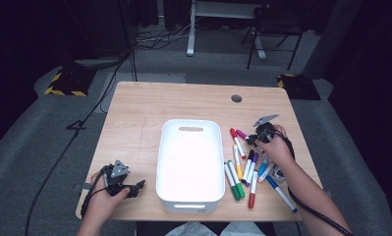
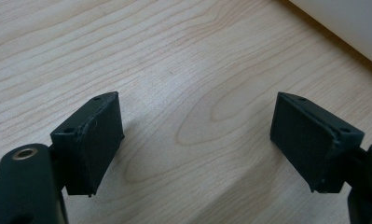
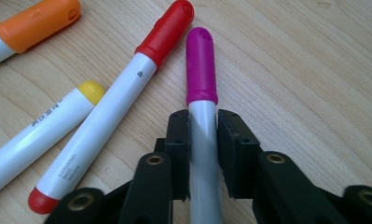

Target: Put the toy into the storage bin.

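Nearest to us, our left claw [image 1: 134, 188] rested low on the bare wooden worktop [image 1: 134, 123] at its near left corner, its jaws spread with nothing between them. Beside it, in the middle of the worktop, stood the white bin [image 1: 189, 164], the largest thing there, with a slot handle in its far wall. To the bin's right lay a loose scatter of markers [image 1: 247, 167], among them a red-capped marker [image 3: 123, 93], a yellow-capped marker [image 3: 39, 130] and an orange-capped marker [image 3: 30, 23]. At the far edge of that scatter our right claw [image 3: 203, 154] was pressed together on the grey barrel of the magenta-capped marker [image 3: 201, 65], which lay on the worktop just beside the red-capped one.
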The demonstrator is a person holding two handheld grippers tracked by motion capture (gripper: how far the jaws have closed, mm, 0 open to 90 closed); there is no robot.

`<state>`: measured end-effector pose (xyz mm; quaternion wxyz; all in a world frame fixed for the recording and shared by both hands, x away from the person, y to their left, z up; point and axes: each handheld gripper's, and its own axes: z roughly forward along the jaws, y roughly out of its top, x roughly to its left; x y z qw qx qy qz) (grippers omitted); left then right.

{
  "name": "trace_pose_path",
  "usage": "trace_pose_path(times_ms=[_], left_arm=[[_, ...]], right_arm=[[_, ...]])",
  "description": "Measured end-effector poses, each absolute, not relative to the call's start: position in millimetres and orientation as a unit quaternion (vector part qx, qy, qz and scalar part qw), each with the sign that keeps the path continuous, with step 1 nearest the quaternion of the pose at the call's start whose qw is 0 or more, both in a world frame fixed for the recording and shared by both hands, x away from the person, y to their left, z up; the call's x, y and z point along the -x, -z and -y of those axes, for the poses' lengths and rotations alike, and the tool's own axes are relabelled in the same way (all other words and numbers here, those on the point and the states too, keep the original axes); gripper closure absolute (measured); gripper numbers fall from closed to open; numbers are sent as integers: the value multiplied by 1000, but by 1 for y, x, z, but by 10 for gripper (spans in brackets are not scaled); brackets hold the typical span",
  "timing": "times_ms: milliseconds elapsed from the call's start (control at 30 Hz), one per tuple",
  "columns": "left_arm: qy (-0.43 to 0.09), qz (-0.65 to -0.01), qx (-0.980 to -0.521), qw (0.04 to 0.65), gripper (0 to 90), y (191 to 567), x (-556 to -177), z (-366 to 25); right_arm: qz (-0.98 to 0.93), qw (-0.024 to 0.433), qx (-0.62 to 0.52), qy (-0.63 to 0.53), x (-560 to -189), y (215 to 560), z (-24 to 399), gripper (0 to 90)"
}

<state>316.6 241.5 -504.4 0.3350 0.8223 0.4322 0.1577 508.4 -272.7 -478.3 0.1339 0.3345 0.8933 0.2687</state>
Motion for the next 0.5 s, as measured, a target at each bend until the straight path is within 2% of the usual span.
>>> trace_pose_path(times_ms=[367, 500], left_arm=[[-160, -433, -821, 336, 174, 505, -317, -241], [-160, -434, -822, 333, 172, 504, -317, -241]], right_arm=[[-897, 135, -331, -262, -510, 470, 272, 771], [-889, 125, -331, -291, -501, 452, 274, 771]])
